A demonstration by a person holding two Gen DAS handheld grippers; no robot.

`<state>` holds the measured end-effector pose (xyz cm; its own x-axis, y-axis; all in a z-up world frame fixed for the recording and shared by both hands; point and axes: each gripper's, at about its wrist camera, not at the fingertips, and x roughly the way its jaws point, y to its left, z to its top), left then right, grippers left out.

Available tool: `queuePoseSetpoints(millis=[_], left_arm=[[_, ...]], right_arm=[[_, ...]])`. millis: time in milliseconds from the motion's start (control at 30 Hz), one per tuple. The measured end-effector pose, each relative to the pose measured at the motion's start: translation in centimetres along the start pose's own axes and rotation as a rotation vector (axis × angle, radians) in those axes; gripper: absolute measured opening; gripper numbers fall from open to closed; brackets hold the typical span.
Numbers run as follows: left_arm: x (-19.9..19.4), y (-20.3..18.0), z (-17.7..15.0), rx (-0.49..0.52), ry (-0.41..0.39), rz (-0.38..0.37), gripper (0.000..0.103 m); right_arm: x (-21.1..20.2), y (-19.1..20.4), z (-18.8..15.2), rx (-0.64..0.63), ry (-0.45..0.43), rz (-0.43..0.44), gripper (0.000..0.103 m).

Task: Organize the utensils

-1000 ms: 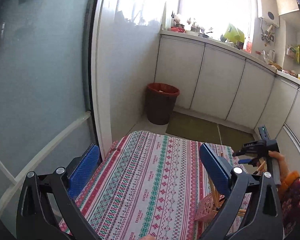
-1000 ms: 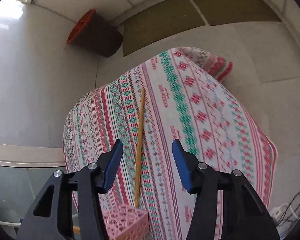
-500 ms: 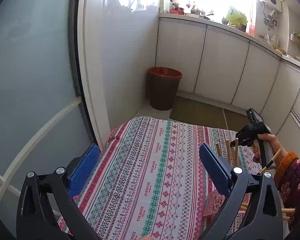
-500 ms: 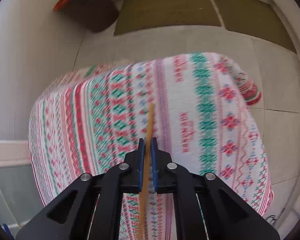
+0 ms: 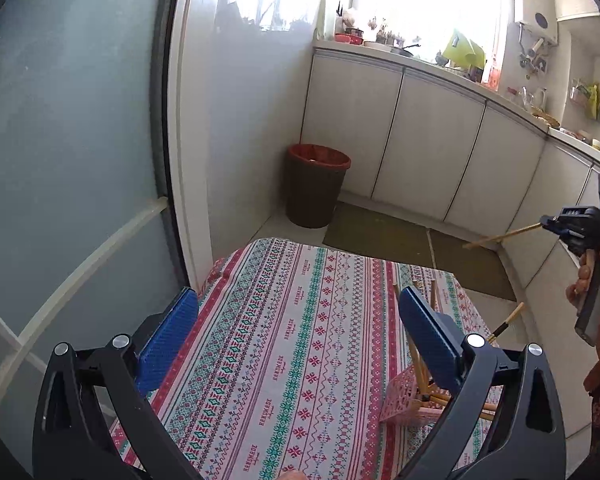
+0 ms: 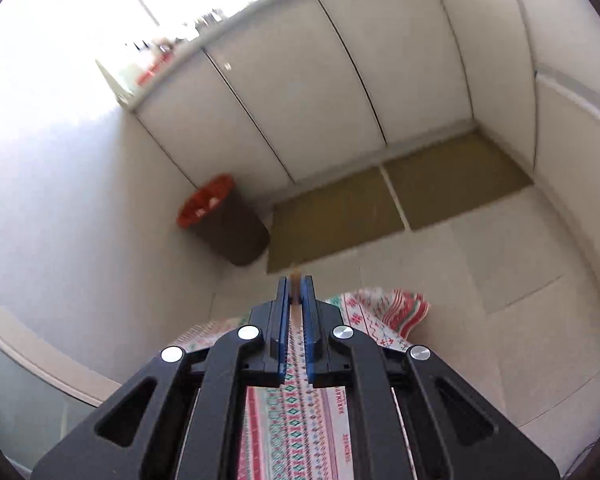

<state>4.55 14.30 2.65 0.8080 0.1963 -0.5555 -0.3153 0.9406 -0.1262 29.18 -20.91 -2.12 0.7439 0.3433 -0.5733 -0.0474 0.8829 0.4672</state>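
My right gripper (image 6: 296, 294) is shut on a wooden chopstick (image 6: 295, 280) and holds it in the air, high above the patterned tablecloth (image 6: 300, 420). In the left wrist view the right gripper (image 5: 550, 225) is at the far right, held by a hand (image 5: 592, 280), and the chopstick (image 5: 500, 236) sticks out leftward from it. My left gripper (image 5: 300, 332) is open over the tablecloth (image 5: 292, 320) with nothing between its fingers. A pink lattice basket (image 5: 400, 400) stands on the table behind the right finger, with several chopsticks (image 5: 432, 292) in it.
A brown bin with a red liner (image 5: 316, 184) stands on the floor beyond the table, next to white cabinets (image 5: 420, 144). Olive floor mats (image 5: 376, 232) lie in front of the cabinets. A glass door (image 5: 60, 160) is at the left.
The right gripper shut on the chopstick lying on the tablecloth and lifted it well above the table, tilting up towards the cabinets. The left gripper stayed open and hardly moved.
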Motion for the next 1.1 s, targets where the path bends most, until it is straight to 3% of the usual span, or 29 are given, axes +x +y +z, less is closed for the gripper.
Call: queuePoseSetpoints(millis=[133, 267, 600, 833, 1100], left_arm=[[-2.1, -0.1, 0.0, -0.008, -0.018, -0.024, 0.096], [-3.9, 0.3, 0.4, -0.026, -0.041, -0.045, 0.096], [-5.7, 2.0, 1.1, -0.068, -0.051, -0.095, 0.096], [-5.7, 2.4, 1.2, -0.079, -0.044, -0.106, 0.096], [-4.7, 2.8, 1.1, -0.078, -0.021, -0.087, 0.096]], right_arm=[[-7.9, 3.2, -0.1, -0.053, -0.101, 0.016, 0.006], [-13.4, 6.1, 0.0, -0.117, -0.146, 0.009, 0.006], [-21.5, 11.9, -4.9, -0.174, -0.145, 0.085, 0.006], [-18.9, 14.5, -10.1, -0.256, -0.157, 0.019, 0.006], [-13.7, 14.2, -14.0, -0.301, -0.183, -0.045, 0.006]])
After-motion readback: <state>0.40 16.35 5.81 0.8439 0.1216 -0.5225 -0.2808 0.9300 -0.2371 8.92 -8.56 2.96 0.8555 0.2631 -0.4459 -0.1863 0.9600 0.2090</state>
